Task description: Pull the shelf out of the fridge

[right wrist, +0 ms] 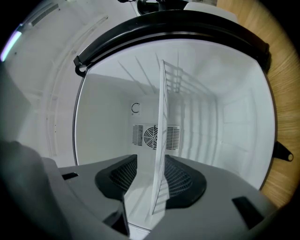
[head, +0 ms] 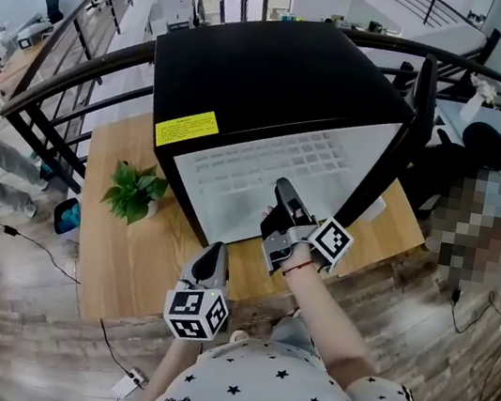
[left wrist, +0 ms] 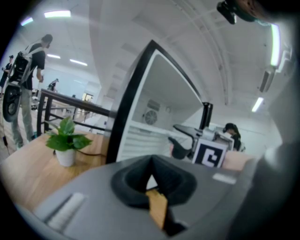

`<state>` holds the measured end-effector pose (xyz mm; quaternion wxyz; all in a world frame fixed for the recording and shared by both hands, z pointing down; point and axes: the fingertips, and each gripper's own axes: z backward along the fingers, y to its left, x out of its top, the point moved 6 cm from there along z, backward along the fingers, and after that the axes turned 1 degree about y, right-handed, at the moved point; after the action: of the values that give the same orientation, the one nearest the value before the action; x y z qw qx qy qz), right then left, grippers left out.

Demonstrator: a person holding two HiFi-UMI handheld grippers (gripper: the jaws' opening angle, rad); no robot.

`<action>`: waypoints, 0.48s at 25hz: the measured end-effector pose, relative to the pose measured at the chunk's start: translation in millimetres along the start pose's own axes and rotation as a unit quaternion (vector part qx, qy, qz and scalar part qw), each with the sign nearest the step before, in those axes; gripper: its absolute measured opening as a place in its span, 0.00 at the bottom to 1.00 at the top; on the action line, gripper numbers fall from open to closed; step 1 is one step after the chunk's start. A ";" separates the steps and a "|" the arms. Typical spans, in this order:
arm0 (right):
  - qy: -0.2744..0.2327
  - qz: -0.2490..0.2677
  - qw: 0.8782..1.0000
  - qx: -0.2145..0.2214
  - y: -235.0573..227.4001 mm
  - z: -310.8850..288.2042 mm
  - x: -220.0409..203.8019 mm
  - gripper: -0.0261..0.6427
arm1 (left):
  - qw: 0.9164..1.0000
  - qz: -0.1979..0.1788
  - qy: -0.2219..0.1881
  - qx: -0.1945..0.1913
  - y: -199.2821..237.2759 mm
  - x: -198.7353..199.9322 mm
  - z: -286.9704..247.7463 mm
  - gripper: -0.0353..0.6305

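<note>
Two grippers in shot. L gripper [head: 213, 255] hangs over near edge of table [head: 125, 269], jaws together, nothing in them. R gripper [head: 283, 189] reaches into open fridge [head: 281, 76], jaws wide apart w/ front edge of wire shelf [right wrist: 162, 140] standing between them, pads not clamped on it. Shelf sits inside fridge, running back twd fan vent [right wrist: 147, 136] in rear wall. Plant [head: 135, 190] on table, left of fridge
</note>
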<state>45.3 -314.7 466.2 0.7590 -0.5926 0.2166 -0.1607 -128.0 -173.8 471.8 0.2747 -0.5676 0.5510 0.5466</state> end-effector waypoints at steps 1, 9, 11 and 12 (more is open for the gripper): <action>-0.002 -0.002 1.000 -0.002 -0.5 -2.0 0.9 0.28 | 1.000 0.000 0.000 0.000 -0.3 -0.2 -0.1 0.06; -0.023 -0.029 0.999 -0.030 -6.5 -25.5 7.0 0.28 | 1.000 0.002 0.004 0.004 1.0 -4.0 0.8 0.06; -0.025 -0.031 0.999 -0.031 -8.5 -32.0 8.1 0.28 | 1.000 0.003 0.005 0.006 2.3 -4.6 0.8 0.06; -0.028 -0.032 0.999 -0.031 -9.3 -35.4 8.6 0.28 | 1.000 0.004 0.005 0.007 3.5 -4.5 0.9 0.06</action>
<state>34.4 -350.6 466.8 0.7406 -0.6265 0.1813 -0.1617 -130.6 -172.4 476.6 0.2737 -0.5663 0.5582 0.5411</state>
